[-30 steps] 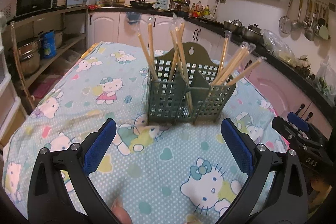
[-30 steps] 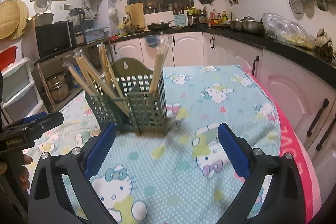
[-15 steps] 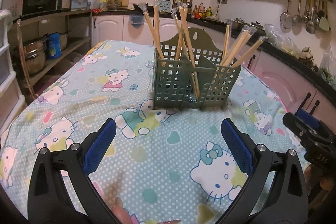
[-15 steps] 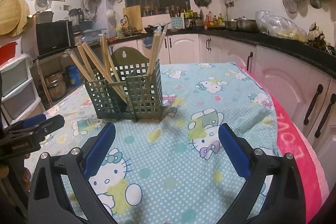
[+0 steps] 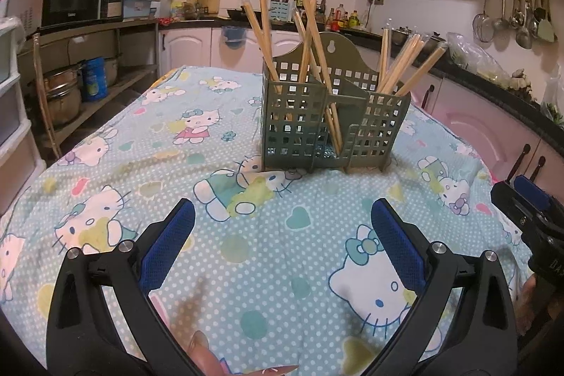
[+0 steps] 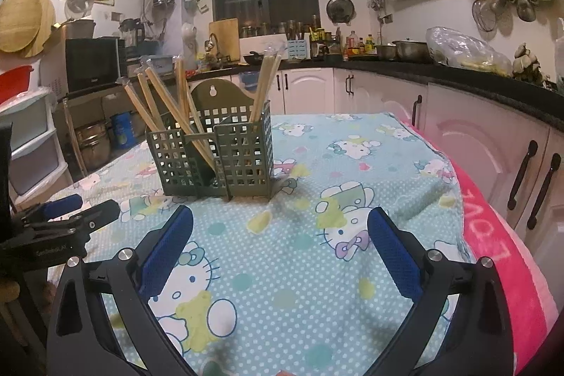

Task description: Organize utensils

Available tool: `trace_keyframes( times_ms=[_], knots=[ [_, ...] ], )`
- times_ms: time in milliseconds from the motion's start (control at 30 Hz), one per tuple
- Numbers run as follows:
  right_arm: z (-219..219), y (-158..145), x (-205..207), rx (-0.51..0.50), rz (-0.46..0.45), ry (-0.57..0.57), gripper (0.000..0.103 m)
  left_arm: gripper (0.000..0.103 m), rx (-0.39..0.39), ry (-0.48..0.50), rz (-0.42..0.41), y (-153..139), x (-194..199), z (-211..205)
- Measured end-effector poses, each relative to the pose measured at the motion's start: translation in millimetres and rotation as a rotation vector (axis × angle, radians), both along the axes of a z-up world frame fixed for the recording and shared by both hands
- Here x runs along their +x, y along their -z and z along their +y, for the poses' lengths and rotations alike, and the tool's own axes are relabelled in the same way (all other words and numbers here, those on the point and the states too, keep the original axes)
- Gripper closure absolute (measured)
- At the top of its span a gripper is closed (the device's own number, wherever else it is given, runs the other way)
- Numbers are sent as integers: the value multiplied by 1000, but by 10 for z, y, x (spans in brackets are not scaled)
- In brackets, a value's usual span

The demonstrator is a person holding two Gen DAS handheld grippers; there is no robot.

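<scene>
- Left gripper [image 5: 282, 228] wide open, empty, above the tablecloth [image 5: 246, 235].
- Right gripper [image 6: 280, 229] wide open, empty.
- Chopsticks [image 5: 317, 59] standing tilted in the green holder [image 5: 331, 122].

Black gripper frames [image 5: 282, 235], blue textured pads [image 5: 396, 244], silver screws [image 5: 437, 247].

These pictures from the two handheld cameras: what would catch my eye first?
A green lattice holder stands mid-table on a cartoon-cat tablecloth, with wooden chopsticks fanning out of its compartments. Nearest each camera, the left gripper and right gripper frame the view, their blue-padded jaws spread wide and empty.
</scene>
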State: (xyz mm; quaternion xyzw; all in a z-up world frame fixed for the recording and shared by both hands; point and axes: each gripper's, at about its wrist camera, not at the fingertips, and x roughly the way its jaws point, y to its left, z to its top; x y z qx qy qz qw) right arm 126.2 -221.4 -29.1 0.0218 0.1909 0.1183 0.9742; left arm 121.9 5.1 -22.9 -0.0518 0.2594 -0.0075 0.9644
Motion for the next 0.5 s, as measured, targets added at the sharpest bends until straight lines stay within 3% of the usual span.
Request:
trace_keyframes(
  times_ms=[500],
  knots=[
    [40, 16, -11, -24, 3, -7, 6, 11, -16, -13, -6, 3, -20, 40]
  ],
)
